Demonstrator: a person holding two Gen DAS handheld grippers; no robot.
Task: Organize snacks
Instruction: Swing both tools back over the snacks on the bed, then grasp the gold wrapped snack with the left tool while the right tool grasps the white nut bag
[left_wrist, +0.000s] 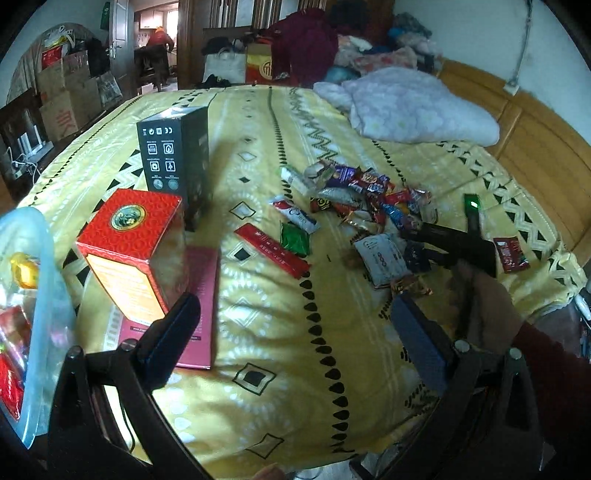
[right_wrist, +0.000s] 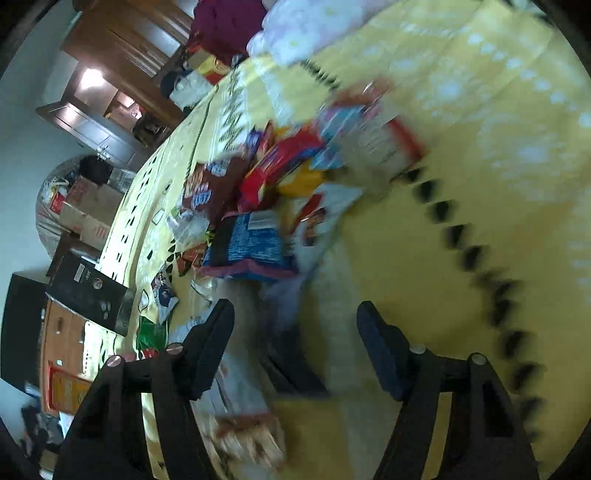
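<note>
A heap of small snack packets (left_wrist: 362, 206) lies on the yellow patterned bedspread (left_wrist: 258, 118), right of centre in the left wrist view. Apart from it lie a red stick pack (left_wrist: 273, 254) and a green sachet (left_wrist: 295, 240). My left gripper (left_wrist: 295, 332) is open low over bare bedspread, nothing between its fingers. My right gripper (left_wrist: 417, 243) reaches into the near edge of the heap, a hand (left_wrist: 487, 295) behind it. In the blurred right wrist view the right gripper (right_wrist: 295, 347) stands open over blurred wrappers, with a blue packet (right_wrist: 251, 243) and the snack pile (right_wrist: 280, 177) just ahead.
A red box (left_wrist: 129, 251) rests on a flat magenta box (left_wrist: 203, 306) at the left, with a tall black box (left_wrist: 173, 158) behind. A clear plastic bag (left_wrist: 37, 288) holding snacks hangs at the far left. A folded pale blanket (left_wrist: 413, 103) lies at the far right of the bed.
</note>
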